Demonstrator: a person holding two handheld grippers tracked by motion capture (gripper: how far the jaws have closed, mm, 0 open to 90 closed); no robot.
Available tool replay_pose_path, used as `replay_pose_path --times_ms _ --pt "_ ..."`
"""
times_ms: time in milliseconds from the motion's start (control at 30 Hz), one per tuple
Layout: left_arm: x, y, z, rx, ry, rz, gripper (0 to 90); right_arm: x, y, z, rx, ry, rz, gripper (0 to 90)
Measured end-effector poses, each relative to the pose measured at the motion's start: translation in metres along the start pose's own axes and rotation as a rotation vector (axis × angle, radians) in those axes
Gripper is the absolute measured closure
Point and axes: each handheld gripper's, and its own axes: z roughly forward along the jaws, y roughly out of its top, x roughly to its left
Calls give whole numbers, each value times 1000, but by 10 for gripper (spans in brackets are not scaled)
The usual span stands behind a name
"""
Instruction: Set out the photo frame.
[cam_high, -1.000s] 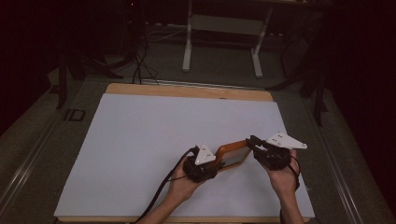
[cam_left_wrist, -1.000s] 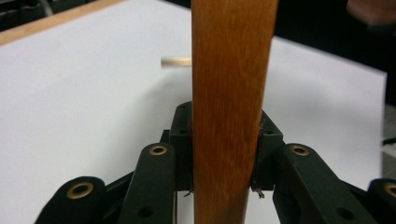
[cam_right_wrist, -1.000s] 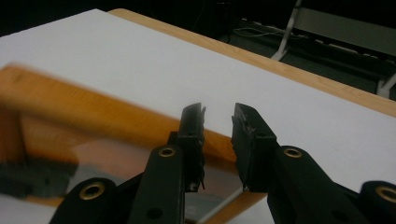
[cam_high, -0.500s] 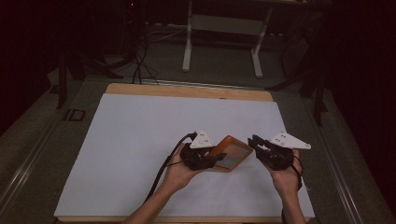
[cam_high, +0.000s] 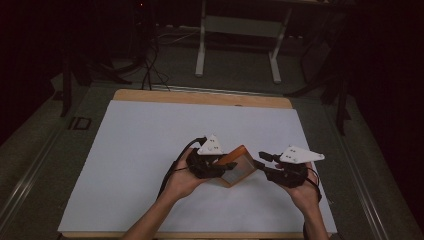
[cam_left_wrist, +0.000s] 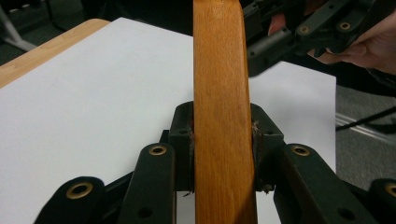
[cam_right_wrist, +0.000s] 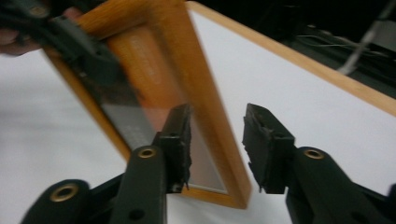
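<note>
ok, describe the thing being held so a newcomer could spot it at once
On the white table, look near the front edge between the two hands. The wooden frame sits clamped in the left gripper; it is the only orange-brown item, with a glassy pane inside.

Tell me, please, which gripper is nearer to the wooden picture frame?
Left. The left gripper is clamped on the wooden picture frame; the right gripper stands open around its edge.

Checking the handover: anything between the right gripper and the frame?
Nothing visible. The right gripper is open with the frame's wooden edge already between its fingers, gaps on both sides. The left gripper clamps the opposite edge, clear of the right one.
</note>
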Motion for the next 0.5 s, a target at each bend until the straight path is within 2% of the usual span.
replay_pose_path --times_ms 233,300,400,500 --pt "2 -2 -1 -4 -70 53 676 6 0 12 34 94 -54 502" --pt "4 -2 -2 1 -78 55 673 6 2 15 27 98 -73 472" --pt "7 -2 -2 7 -92 56 673 6 5 18 5 131 -83 415" --pt "8 -1 -2 19 -111 82 674 4 9 23 1 156 -98 381"
